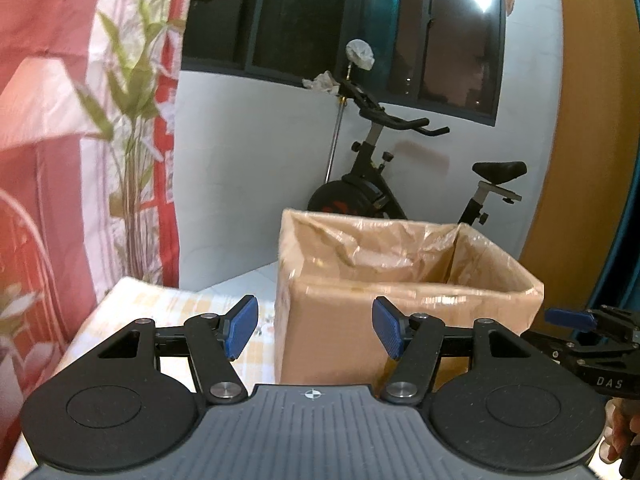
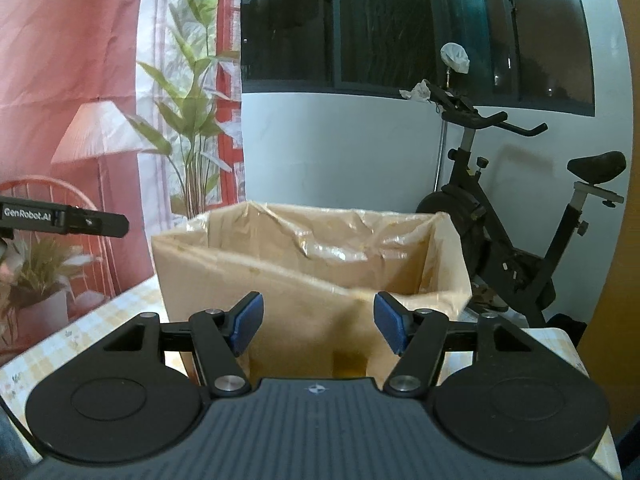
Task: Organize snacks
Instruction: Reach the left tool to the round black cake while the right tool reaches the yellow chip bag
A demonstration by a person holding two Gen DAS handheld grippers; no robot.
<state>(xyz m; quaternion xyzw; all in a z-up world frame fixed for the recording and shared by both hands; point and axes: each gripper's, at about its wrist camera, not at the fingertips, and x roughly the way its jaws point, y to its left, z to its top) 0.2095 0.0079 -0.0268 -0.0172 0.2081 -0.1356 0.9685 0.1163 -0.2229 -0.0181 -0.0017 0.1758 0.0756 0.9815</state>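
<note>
An open cardboard box (image 1: 420, 294) lined with clear plastic stands on the table, close in front of both grippers. In the right wrist view the same box (image 2: 248, 272) fills the middle, and its inside looks bare as far as I can see. My left gripper (image 1: 314, 316) is open with nothing between its blue pads (image 1: 240, 328), facing the box's left front corner. The right gripper (image 2: 318, 314) is open as well, holding nothing, and points at the box's front wall. Each gripper shows in the other's view: the right gripper (image 1: 576, 320) at the far right, the left gripper (image 2: 80, 220) at the far left. No snacks are in view.
The table carries a pale yellow checked cloth (image 1: 168, 312), also visible as cloth (image 2: 100, 320). A red printed backdrop (image 1: 60, 120) hangs at the left. An exercise bike (image 2: 500, 240) stands behind the table by the white wall and dark window. A person's hand (image 1: 624, 428) shows at the lower right.
</note>
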